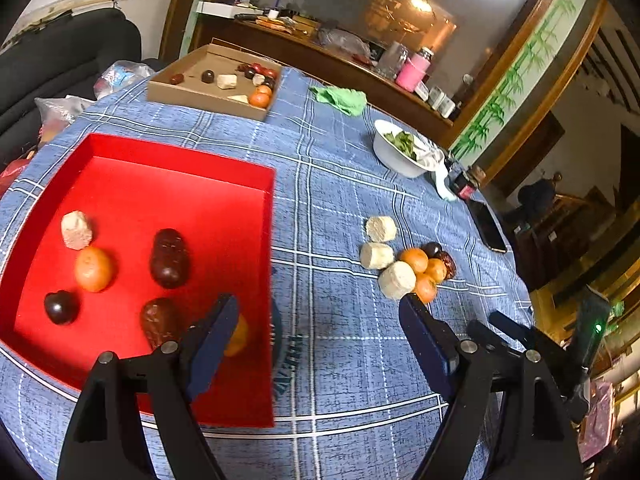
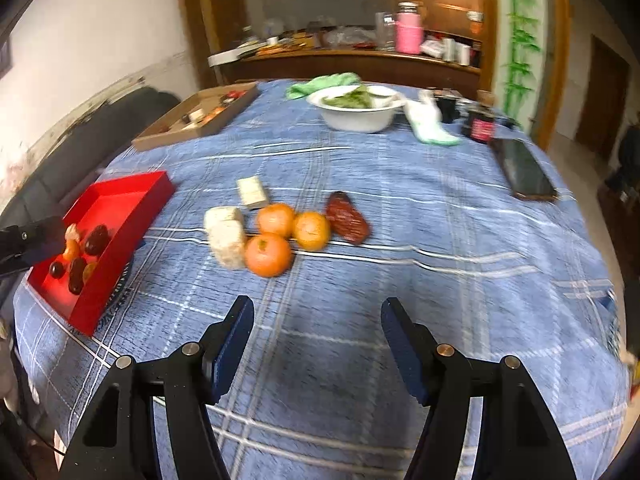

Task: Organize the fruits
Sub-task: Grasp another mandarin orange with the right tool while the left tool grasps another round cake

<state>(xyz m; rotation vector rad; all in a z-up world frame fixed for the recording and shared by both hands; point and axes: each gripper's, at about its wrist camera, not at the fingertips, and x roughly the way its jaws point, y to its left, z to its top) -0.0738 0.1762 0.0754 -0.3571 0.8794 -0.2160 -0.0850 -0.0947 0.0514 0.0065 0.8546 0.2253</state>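
A red tray [image 1: 168, 152] on the blue plaid tablecloth holds a pale chunk [image 1: 76, 230], oranges [image 1: 93, 269], dark plums [image 1: 61, 306] and red dates [image 1: 169, 258]. My left gripper [image 1: 316, 304] is open and empty above the tray's right edge; an orange [image 1: 239, 336] lies partly hidden behind its left finger. A loose pile of oranges [image 2: 269, 255], pale chunks [image 2: 225, 236] and a date [image 2: 347, 223] sits mid-table. My right gripper [image 2: 318, 312] is open and empty, short of the pile. The tray also shows in the right wrist view [image 2: 120, 216].
A cardboard box [image 1: 208, 98] with more fruit stands at the back. A white bowl of greens [image 2: 356, 114], a green cloth [image 2: 320, 82], a dark jar [image 2: 480, 126] and a phone [image 2: 524, 172] lie toward the far right.
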